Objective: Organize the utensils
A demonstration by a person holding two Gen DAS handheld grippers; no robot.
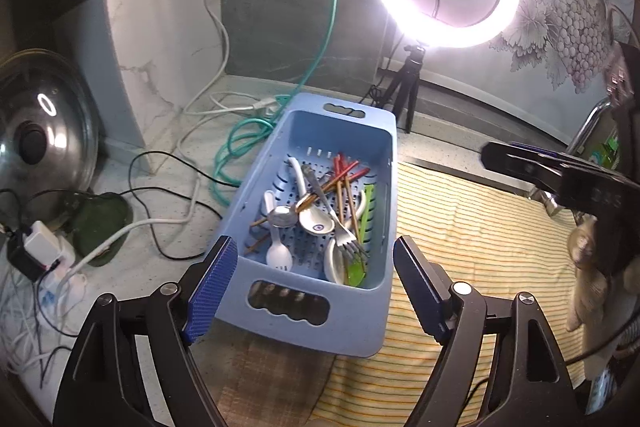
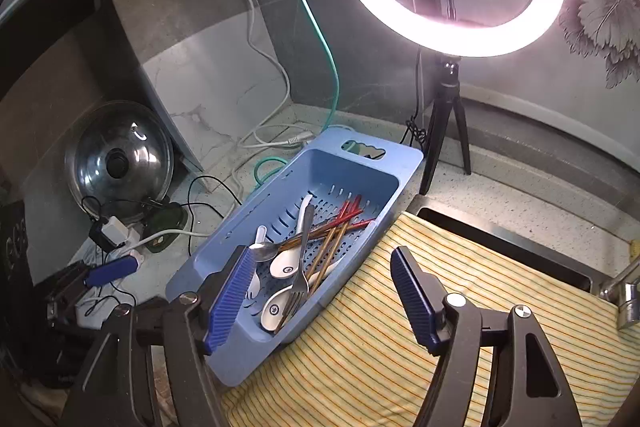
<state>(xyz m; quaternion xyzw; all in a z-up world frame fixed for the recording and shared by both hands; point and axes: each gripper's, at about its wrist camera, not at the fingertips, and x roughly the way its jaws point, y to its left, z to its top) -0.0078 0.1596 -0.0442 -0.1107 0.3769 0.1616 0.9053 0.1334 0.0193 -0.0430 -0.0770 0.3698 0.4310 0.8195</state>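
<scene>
Two grippers are in play, and we hold both with jaws spread wide and nothing between them: the left gripper (image 1: pixel 314 283) hangs over the near end of the blue basket (image 1: pixel 372 323), and the right gripper (image 2: pixel 322 293) hangs over the basket's near corner and the striped cloth (image 2: pixel 460 307).

All the utensils we can see lie mixed in the basket, crossing and overlapping one another. None lies on the cloth or the counter in either view. We judge that this heap would fit either a sort still to be made or a gathering of everything into one container already completed; the views do not settle which.

Any pick from this heap calls for a piece lying on top. The metal fork (image 1: pixel 340 227) rests over the chopsticks and spoons, so it would lift without dragging others.

Count, as far as the overlap allows:
- Metal fork: one.
- Metal spoon (image 1: pixel 282 215): one.
- White ceramic spoons (image 1: pixel 318 223): at least three.
- White plastic fork (image 1: pixel 279 254): one.
- Green piece (image 1: pixel 366 215) along the right wall: one, kind unclear.
- Chopsticks (image 1: pixel 344 173), red-tipped: several; we cannot give an exact number.
</scene>
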